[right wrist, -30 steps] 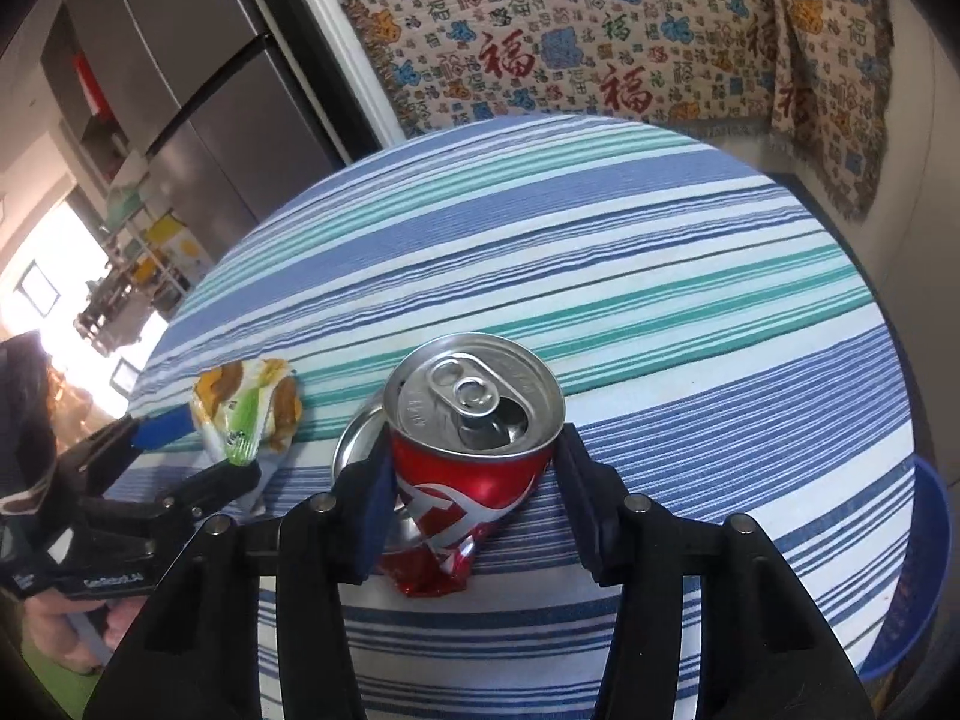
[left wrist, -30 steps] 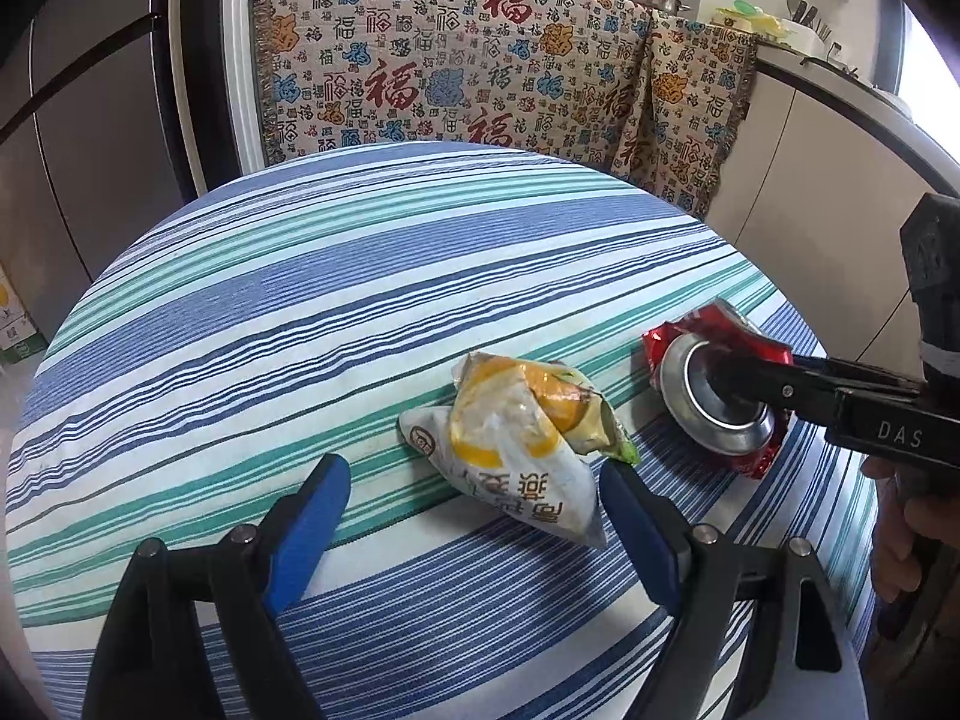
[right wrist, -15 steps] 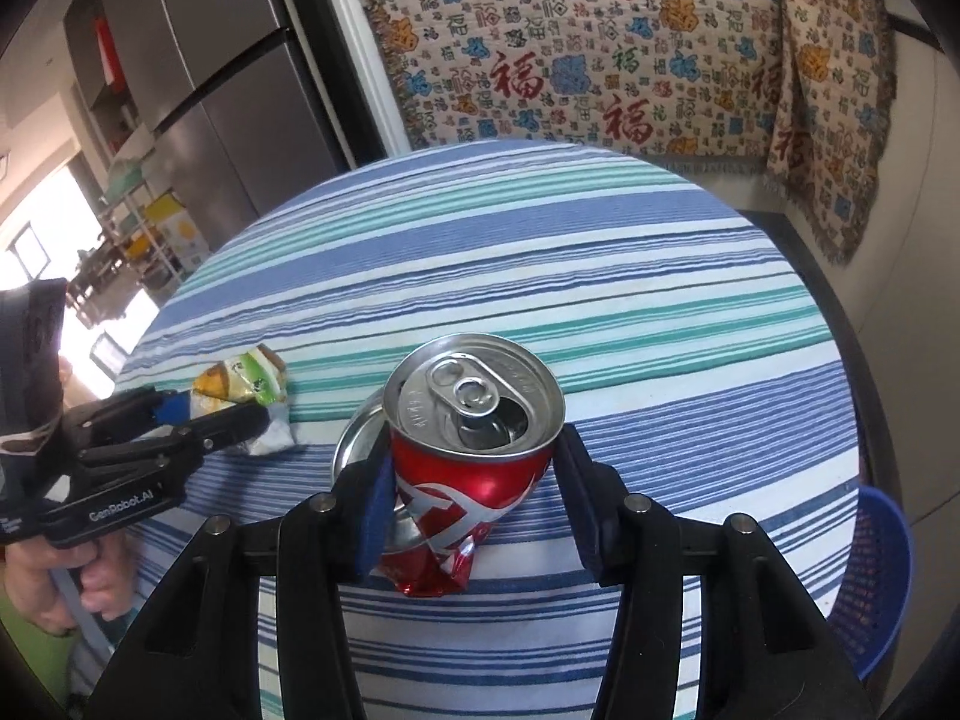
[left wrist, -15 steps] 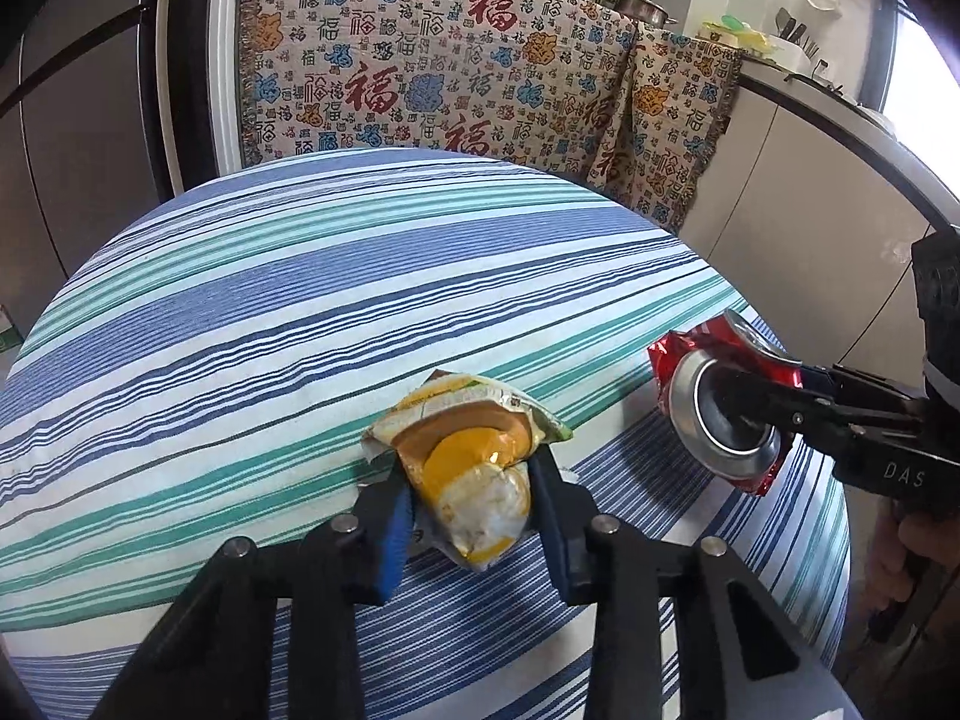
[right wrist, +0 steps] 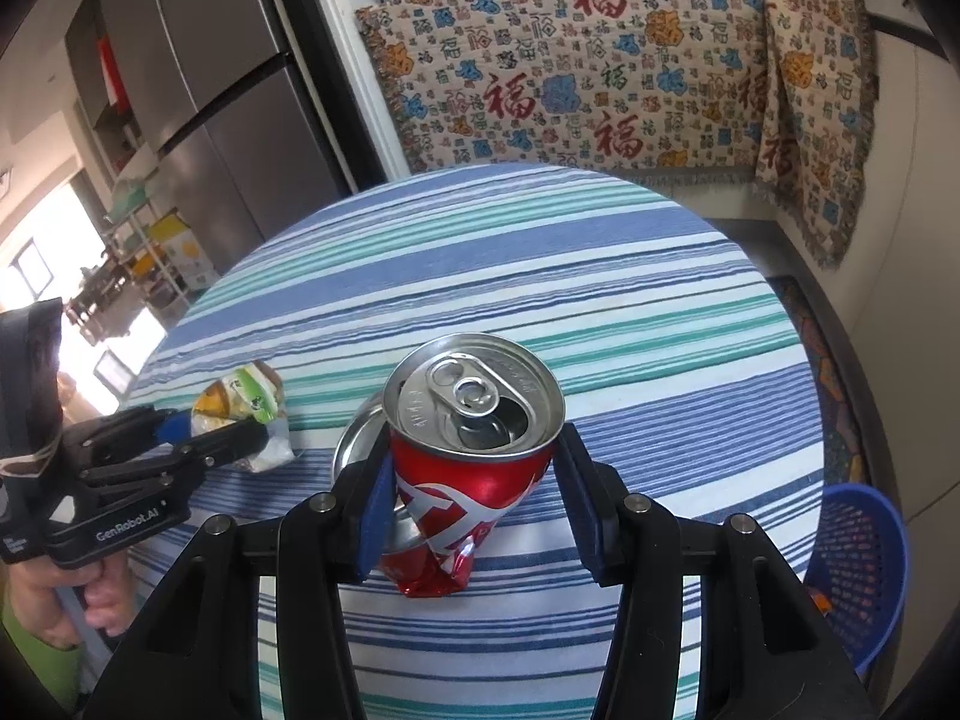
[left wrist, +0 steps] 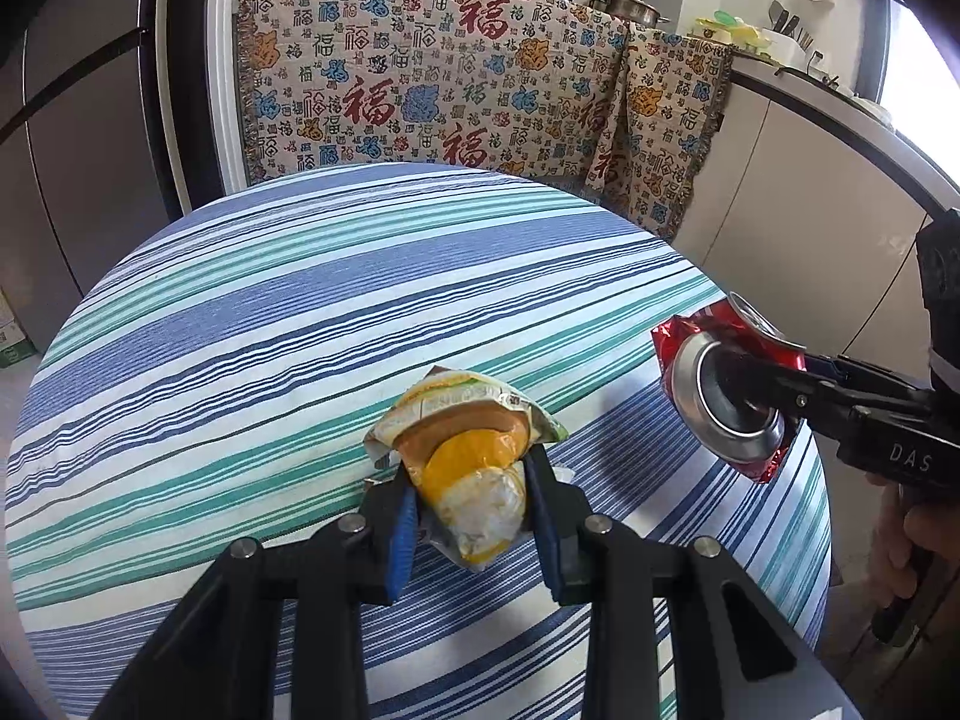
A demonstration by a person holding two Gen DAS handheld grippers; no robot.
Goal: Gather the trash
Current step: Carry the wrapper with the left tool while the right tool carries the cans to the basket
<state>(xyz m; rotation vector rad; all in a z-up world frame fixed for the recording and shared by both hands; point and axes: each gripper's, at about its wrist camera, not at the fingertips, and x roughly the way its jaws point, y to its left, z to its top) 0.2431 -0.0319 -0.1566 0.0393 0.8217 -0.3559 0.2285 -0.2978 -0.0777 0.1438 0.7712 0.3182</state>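
My left gripper [left wrist: 471, 501] is shut on a crumpled yellow and white snack wrapper [left wrist: 465, 459] and holds it above the striped round table [left wrist: 300, 312]. My right gripper [right wrist: 474, 486] is shut on a crushed red soda can [right wrist: 468, 456] and holds it above the table's right side. The can also shows in the left wrist view [left wrist: 726, 396] at the right, and the wrapper shows in the right wrist view [right wrist: 243, 405] at the left, in the left gripper [right wrist: 210, 429].
A blue mesh basket [right wrist: 858, 570] stands on the floor beyond the table's right edge. A patterned cloth [left wrist: 468, 96] hangs over the counter behind the table. A steel fridge [right wrist: 210, 90] stands at the far left.
My left gripper has closed on the snack wrapper and lifted it off the table. My right gripper has raised the can slightly, still gripping it.
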